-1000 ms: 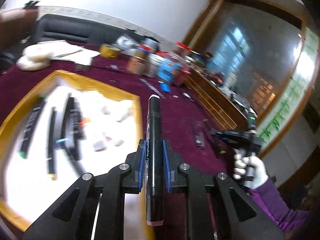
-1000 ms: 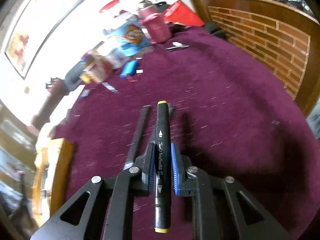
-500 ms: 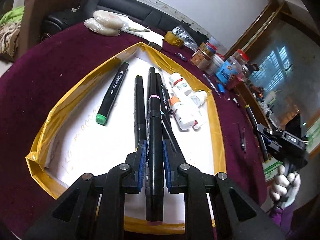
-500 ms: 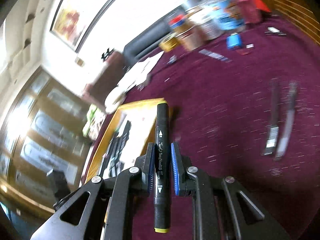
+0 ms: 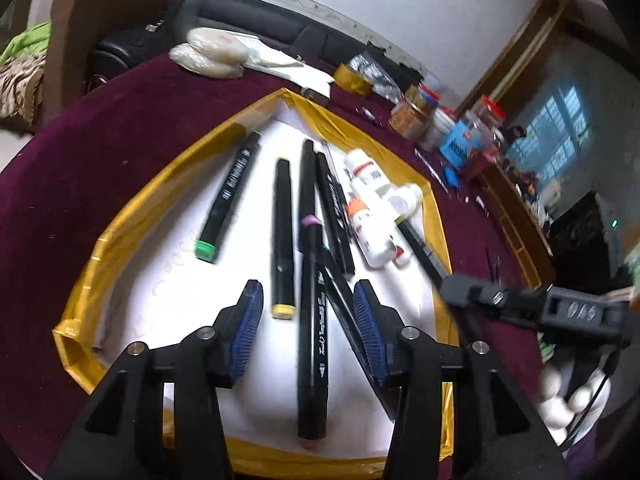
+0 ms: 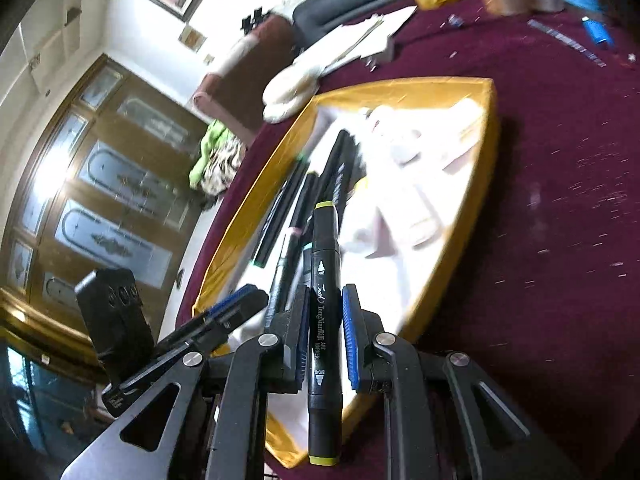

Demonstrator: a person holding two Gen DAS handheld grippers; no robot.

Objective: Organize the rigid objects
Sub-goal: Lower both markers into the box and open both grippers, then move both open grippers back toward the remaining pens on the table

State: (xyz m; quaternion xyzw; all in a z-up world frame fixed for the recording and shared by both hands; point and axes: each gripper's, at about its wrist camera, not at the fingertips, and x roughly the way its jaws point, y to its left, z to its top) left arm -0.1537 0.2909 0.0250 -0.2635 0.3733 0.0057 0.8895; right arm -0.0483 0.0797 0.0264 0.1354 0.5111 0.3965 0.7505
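Item: pink-capped marker [image 5: 313, 320], black barrel, lying loose between the fingers of the left gripper [image 5: 308, 332], whose jaws are opening; the blue pads [image 5: 249, 320] stand clear of the barrel on both sides, so nothing is gripped there. It sits in the yellow-rimmed tray [image 5: 132, 216], lengthwise along the fingers, crossing a slimmer black pen just to their right. By its look it should be light, stiff and smooth-skinned, prone to rolling on a flat floor; best taken across mid-barrel, away from the caps. Companion item: yellow-capped marker [image 6: 325, 320], same build, clamped mid-barrel by the right gripper [image 6: 325, 332], pointing ahead of the fingers over the near corner of the tray [image 6: 400, 92]. Ahead of the left fingers, in the tray: a green-capped marker [image 5: 228, 196], a yellow-ended marker [image 5: 282, 236], further dark pens, and white tubes [image 5: 370, 208] off to the right. The tray floor is white, flat and probably slick. The tray rests on a worktop [image 5: 100, 136] under dark red, napped cloth, likely grippy. Beyond: jars [image 5: 416, 116], a tape roll [image 5: 352, 78], papers, a dark sofa [image 5: 248, 16], wood-framed glass doors [image 6: 120, 184].
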